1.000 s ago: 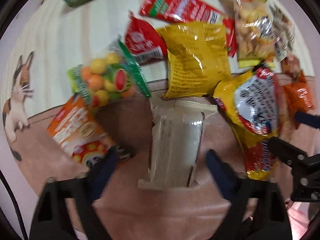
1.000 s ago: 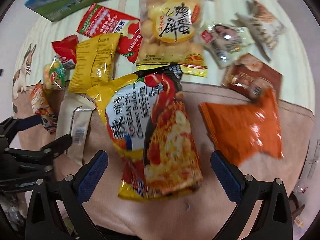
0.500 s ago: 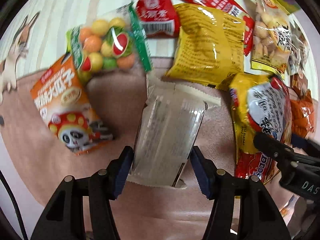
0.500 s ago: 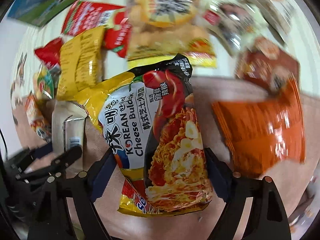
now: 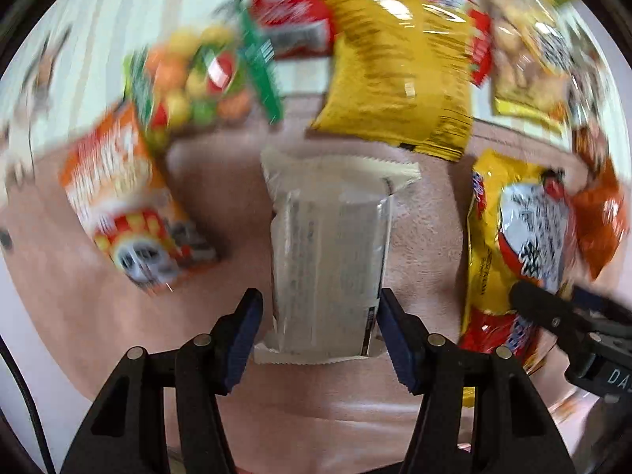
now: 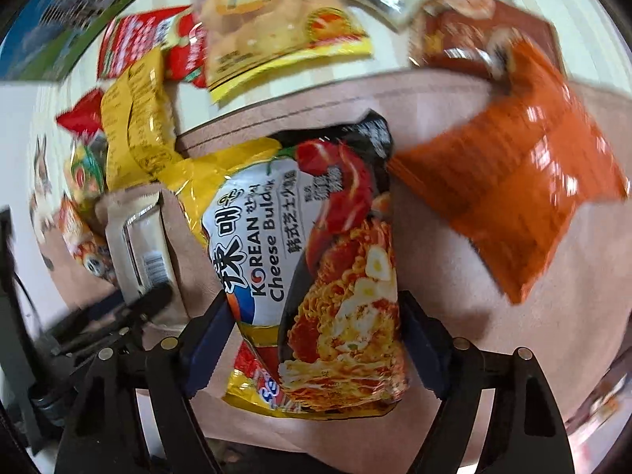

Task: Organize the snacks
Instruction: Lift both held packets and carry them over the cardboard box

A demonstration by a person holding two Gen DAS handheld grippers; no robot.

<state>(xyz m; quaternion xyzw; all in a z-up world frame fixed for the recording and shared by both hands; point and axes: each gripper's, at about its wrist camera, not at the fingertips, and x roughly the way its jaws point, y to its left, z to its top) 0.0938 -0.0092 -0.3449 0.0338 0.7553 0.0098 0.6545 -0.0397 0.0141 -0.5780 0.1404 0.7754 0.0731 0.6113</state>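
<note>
A: Where did the left gripper [image 5: 318,328] stand at that moment?

B: It pointed down at the pale packet [image 5: 330,252], which lay lengthwise on the pinkish-brown cloth [image 5: 79,316]. Its blue pads straddled the packet's near end. The right pad touched the packet's edge; the left pad sat just beside the other edge, with a thin gap showing. Its jaws had closed in during that second and then stood at that width.

A: So was it gripping?

B: Closed in around the packet, yes, but whether both pads pressed on it could not be told.

A: And the right gripper [image 6: 316,328]?

B: It bracketed the noodle bag [image 6: 312,268], the yellow one printed "Korean Cheese Buldak", low down on both sides. Both pads lay against the bag's edges. Its jaws had likewise narrowed and then held at that width.

A: What lay around them?

B: An orange pouch [image 6: 509,197] just right of the noodles, a yellow bag [image 5: 399,75] beyond the pale packet, and an orange panda packet [image 5: 130,205] to its left. The far snacks were blurred.
</note>
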